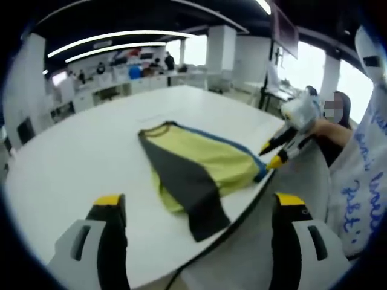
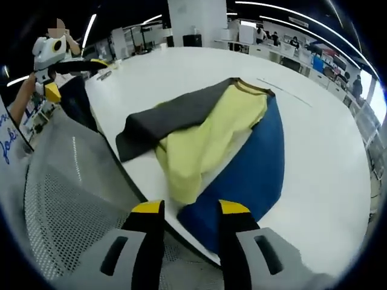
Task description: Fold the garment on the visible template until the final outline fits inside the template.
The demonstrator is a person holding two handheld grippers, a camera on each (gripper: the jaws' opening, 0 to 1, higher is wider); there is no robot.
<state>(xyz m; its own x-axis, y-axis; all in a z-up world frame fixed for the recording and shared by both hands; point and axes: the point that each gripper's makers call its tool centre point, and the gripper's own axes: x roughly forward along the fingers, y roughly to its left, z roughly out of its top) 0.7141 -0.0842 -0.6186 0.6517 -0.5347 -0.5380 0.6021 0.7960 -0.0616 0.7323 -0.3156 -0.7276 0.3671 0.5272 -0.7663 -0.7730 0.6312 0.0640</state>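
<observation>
A garment (image 1: 199,163) with a yellow body, a dark grey panel and a blue panel lies spread on the white table (image 1: 78,151), close to the near edge. My left gripper (image 1: 199,205) hovers open and wide over the table edge, short of the grey hem. The right gripper (image 1: 272,156) comes in from the right, its yellow tips at the blue corner. In the right gripper view the garment (image 2: 211,133) lies just ahead, and my right gripper (image 2: 190,208) stands narrowly open with the blue hem (image 2: 242,175) between its fingers. The left gripper (image 2: 54,66) shows at upper left.
A thin line (image 2: 284,90) is marked on the table (image 2: 326,139) past the collar. A grey mesh chair (image 2: 60,199) stands below the table's dark edge (image 2: 115,157). A person's white sleeve (image 1: 363,175) is at the right. Desks and people fill the far background.
</observation>
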